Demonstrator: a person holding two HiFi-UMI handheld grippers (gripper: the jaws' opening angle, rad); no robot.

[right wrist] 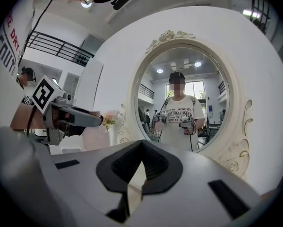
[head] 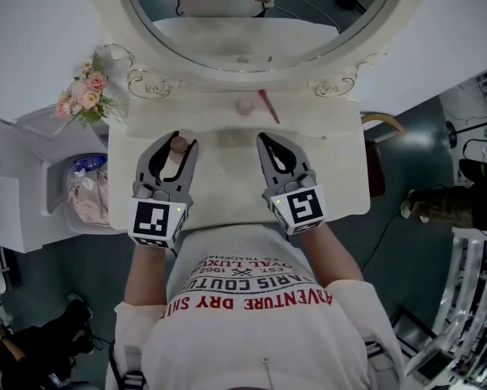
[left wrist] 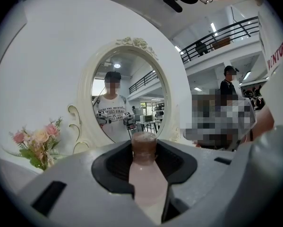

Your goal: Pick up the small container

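Note:
The small container is a pale pink bottle with a brown cap. It sits between the jaws of my left gripper, over the left part of the cream vanity top. In the left gripper view the bottle fills the gap between the jaws, with its cap at the tips, and the left gripper is shut on it. My right gripper is beside it to the right, shut with nothing in it. Its tips meet in the right gripper view, which also shows the left gripper with the bottle.
A round mirror in an ornate frame stands at the back of the vanity. At its foot lie a small pink ball and a red stick. Pink flowers stand at the left corner, and a lined bin is below them.

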